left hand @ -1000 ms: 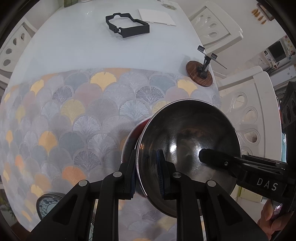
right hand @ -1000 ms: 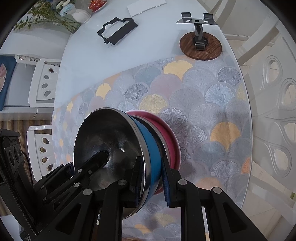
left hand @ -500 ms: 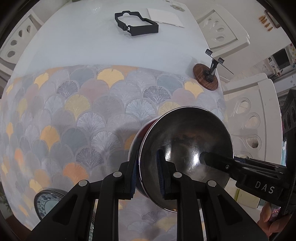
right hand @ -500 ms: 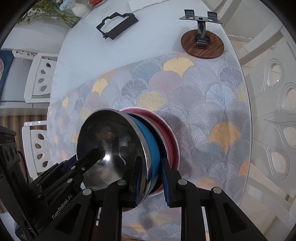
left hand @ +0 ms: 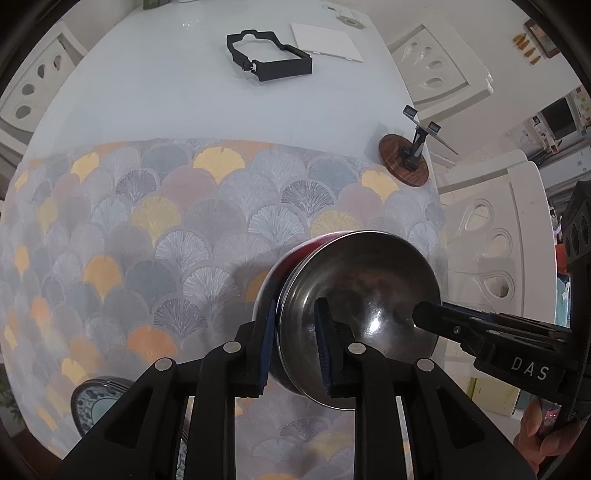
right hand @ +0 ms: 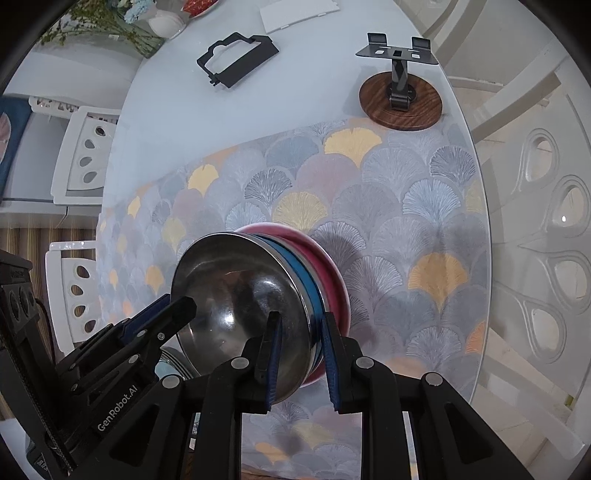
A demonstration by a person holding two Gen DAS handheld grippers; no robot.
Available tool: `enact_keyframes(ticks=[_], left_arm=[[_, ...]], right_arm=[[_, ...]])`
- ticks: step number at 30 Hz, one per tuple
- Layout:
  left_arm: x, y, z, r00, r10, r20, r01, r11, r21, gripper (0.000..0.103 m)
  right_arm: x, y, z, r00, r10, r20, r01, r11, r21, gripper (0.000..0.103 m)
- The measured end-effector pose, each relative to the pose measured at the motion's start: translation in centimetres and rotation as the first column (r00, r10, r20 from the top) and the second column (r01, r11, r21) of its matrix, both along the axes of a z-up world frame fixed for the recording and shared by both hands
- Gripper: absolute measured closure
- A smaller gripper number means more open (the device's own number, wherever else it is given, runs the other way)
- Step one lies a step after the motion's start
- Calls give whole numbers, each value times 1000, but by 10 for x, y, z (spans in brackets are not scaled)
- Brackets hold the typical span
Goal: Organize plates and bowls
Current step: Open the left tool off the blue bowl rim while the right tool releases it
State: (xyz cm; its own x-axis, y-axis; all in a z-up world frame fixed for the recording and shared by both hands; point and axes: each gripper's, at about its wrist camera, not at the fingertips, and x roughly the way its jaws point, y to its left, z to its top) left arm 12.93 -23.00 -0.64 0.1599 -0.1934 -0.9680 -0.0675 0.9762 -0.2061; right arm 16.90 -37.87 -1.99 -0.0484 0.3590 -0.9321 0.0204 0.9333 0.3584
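Note:
A nested stack of bowls hangs in the air above the patterned mat (left hand: pixel 184 236), tilted on its side: a steel bowl (left hand: pixel 362 306) inside, a blue one (right hand: pixel 295 266) and a red one (right hand: pixel 325 258) outside. My left gripper (left hand: pixel 295 343) is shut on the stack's rim, one finger inside the steel bowl. My right gripper (right hand: pixel 299 354) is shut on the opposite rim across all the bowls. Each gripper shows in the other's view. A blue patterned plate (left hand: pixel 96 398) lies on the mat at the lower left.
On the white table (left hand: pixel 166 92) beyond the mat lie a black frame (left hand: pixel 269 59), a white card (left hand: pixel 325 42) and a phone stand on a wooden disc (right hand: pixel 400 99). White chairs (right hand: pixel 85 155) ring the table. Flowers (right hand: pixel 107 18) stand at the far edge.
Both grippers have lifted the bowl stack higher above the mat, still held the same way. The table looks farther away and the blue plate shows more.

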Motion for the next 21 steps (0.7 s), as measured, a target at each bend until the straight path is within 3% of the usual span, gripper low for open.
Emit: enact_keyframes(ticks=[4, 6, 8, 9, 10, 11, 12, 21], left_arm=[[2, 6, 13, 1000, 7, 26, -6, 1000, -15, 83], [4, 11, 22, 999, 15, 48, -15, 1000, -10, 70], [7, 17, 30, 997, 20, 72, -20, 1000, -4, 68], [10, 20, 32, 997, 13, 78, -13, 1000, 6, 56], [12, 22, 32, 997, 8, 77, -9, 1000, 17, 45], [13, 24, 30, 997, 9, 78, -11, 1000, 30, 22], [14, 28, 28, 996, 15, 85, -18, 999, 33, 17], [12, 19, -26, 999, -34, -30, 34, 999, -20, 17]], right_arm=[[1, -4, 8, 1000, -4, 16, 4, 1000, 19, 83], [2, -7, 16, 999, -14, 35, 12, 999, 37, 82], [2, -10, 24, 998, -22, 61, 19, 999, 44, 68], [2, -12, 28, 996, -25, 80, 22, 999, 47, 63], [2, -13, 31, 995, -27, 94, 22, 999, 50, 49], [2, -14, 31, 994, -29, 104, 24, 998, 51, 44], [1, -16, 29, 994, -32, 102, 27, 998, 49, 43], [-8, -21, -34, 993, -112, 21, 109, 987, 122, 43]])
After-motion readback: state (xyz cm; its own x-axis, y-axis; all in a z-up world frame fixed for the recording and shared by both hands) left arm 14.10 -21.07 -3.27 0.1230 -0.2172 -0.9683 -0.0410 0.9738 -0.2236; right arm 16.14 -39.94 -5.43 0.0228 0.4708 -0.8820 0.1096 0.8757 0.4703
